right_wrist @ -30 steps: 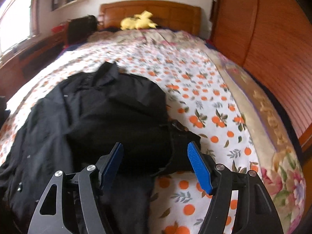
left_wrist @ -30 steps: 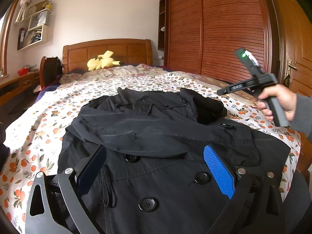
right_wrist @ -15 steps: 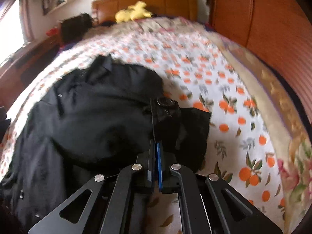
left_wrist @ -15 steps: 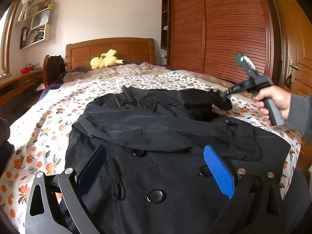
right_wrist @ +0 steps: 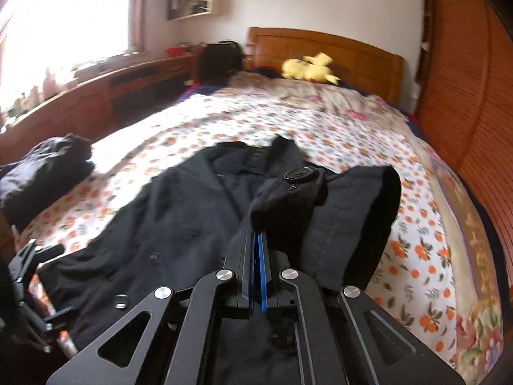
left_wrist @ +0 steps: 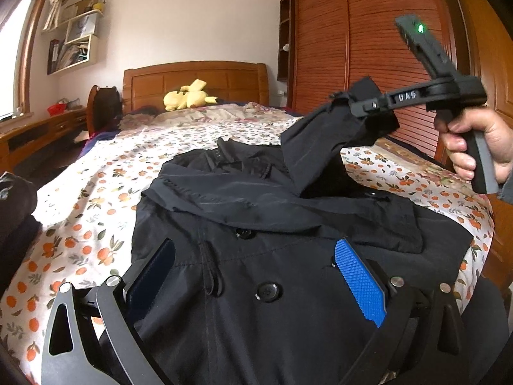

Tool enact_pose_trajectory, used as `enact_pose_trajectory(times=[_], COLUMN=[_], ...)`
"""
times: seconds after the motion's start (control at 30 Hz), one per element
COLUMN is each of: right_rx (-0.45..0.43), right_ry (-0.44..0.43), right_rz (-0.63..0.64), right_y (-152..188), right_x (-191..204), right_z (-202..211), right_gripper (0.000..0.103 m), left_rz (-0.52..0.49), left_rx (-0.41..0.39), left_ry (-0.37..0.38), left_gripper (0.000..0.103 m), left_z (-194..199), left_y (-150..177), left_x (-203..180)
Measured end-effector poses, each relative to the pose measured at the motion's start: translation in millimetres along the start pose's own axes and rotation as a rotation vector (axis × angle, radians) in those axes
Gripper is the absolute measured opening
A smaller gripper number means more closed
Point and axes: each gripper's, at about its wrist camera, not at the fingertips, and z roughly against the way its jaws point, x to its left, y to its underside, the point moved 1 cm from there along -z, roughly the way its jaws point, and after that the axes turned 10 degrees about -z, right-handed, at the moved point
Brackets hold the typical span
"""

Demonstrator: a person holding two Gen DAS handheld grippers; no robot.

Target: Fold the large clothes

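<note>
A black button-front coat [left_wrist: 256,224] lies spread on the flowered bed, collar toward the headboard. My left gripper [left_wrist: 256,276] is open and empty, hovering over the coat's front near its buttons. My right gripper [right_wrist: 256,240] is shut on the coat's right sleeve cuff [right_wrist: 320,205] and holds it lifted above the coat. In the left wrist view the right gripper [left_wrist: 362,109] shows at upper right with the raised sleeve [left_wrist: 320,141] hanging from it.
A yellow plush toy [left_wrist: 189,98] lies by the wooden headboard [left_wrist: 192,77]. A folded dark garment [right_wrist: 45,166] sits at the bed's left edge. Wooden wardrobe doors [left_wrist: 368,32] run along the right. A desk [right_wrist: 96,89] stands at left under the window.
My right gripper closed on the sleeve cuff, then lifted it up off the bed. My left gripper stayed open over the coat's front.
</note>
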Motion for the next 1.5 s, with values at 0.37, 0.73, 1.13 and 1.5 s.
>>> enact_pose_trajectory(times=[0.37, 0.73, 1.13, 1.5], right_rx=[0.006, -0.011, -0.006, 0.054], right_ry=[-0.096, -0.148, -0.135, -0.102], right_rz=[0.060, 0.107, 0.074, -0.021], right_y=[1.9, 4.9, 28.2, 74.6], right_x=[51.0, 82.3, 53.0, 15.9], right_z=[20.0, 50.5, 45.0, -0.5], right_gripper=[0.006, 0.021, 0.021, 0.023], left_rz=[0.003, 0.026, 0.003, -0.034], left_rx=[0.012, 0.014, 0.065, 0.140], left_ry=[-0.051, -0.074, -0.065, 0.001], left_gripper=[0.101, 0.101, 0.101, 0.084], left_z=[28.4, 47.7, 30.5, 3.3], left_y=[3.7, 6.6, 7.0, 16.3], left_x=[10.6, 20.6, 14.4, 5.2])
